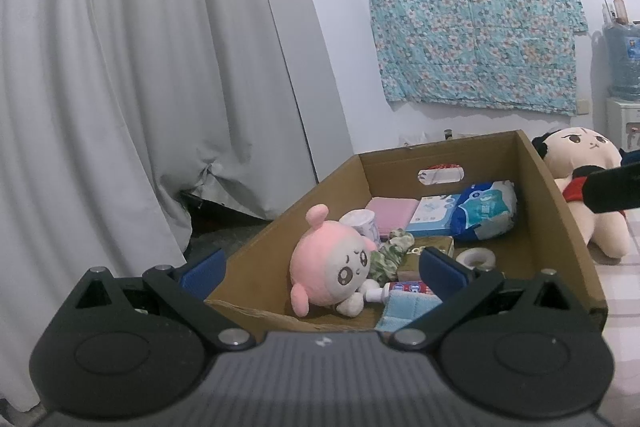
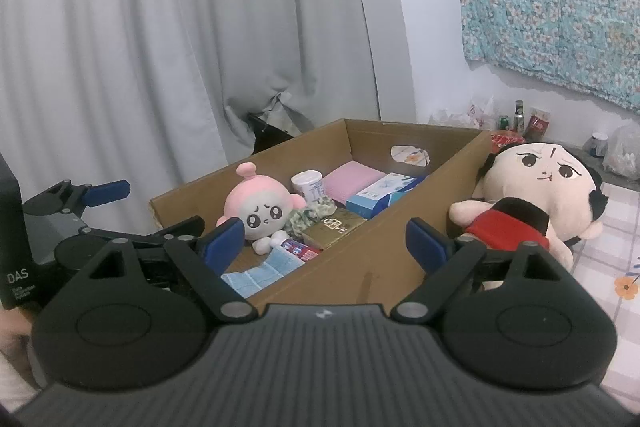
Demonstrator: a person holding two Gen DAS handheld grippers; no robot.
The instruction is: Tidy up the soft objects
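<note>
Grippers, left gripper point(image 1: 320, 267) and right gripper point(image 2: 325, 242), are hovering released over the cardboard box point(image 2: 360, 267), leaving the big plush doll point(image 2: 532, 195) at 3 o'clock outside, likely awaiting packing.

There were 2 plush toys, the pink one point(image 1: 334, 263) and the cream one point(image 2: 536, 195), and 1 cardboard box point(image 2: 400, 259).
</note>
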